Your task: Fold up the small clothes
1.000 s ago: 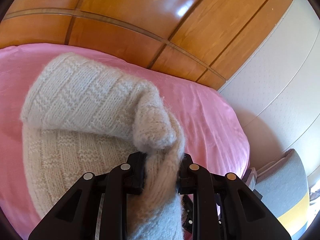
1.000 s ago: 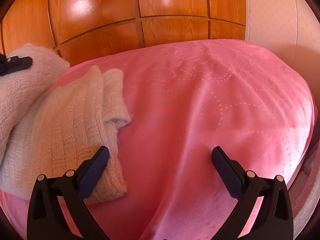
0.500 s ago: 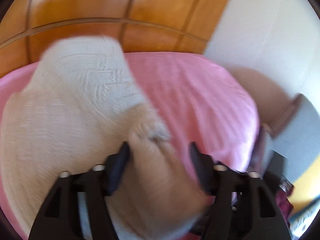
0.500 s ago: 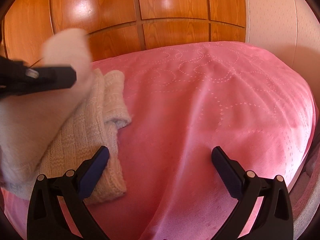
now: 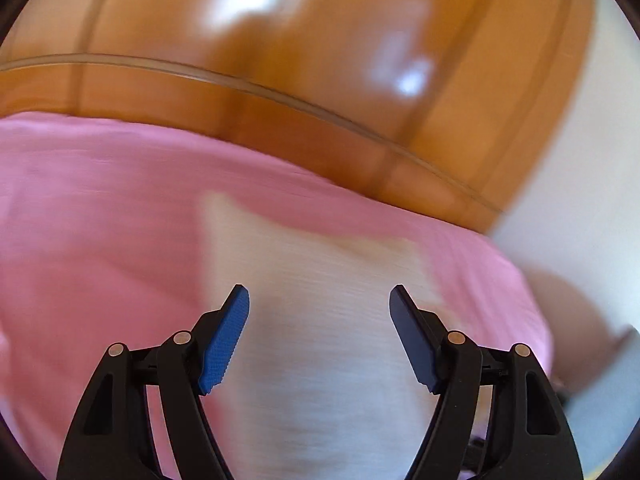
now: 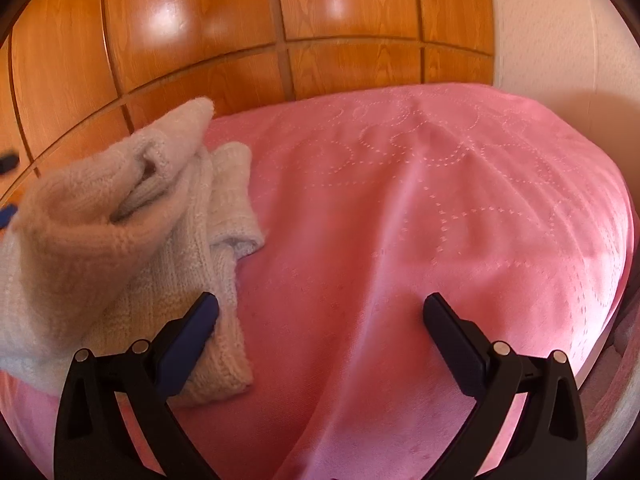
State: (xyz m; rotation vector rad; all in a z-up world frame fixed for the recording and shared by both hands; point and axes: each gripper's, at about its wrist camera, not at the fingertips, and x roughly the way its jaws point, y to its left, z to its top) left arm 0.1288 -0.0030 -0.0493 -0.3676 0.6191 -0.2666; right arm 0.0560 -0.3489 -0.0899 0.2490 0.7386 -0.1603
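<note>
Cream knitted woollen jumper point(image 6: 120, 240) is lying bunched on the pink quilted bedspread point(image 6: 420, 220), below my left gripper point(image 5: 319, 320), which I'm holding wide and empty; blur probably hides detail. My right gripper point(image 6: 320, 320), open and empty, is hovering just beside the jumper's hem.

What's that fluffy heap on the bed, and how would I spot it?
Start at the glossy wooden panelling, then drop to the pink bedspread spread below it. On its left side lies a cream knitted sweater, loosely folded with a sleeve opening gaping on top. It is the only pale, woolly thing on the smooth pink cloth.
</note>
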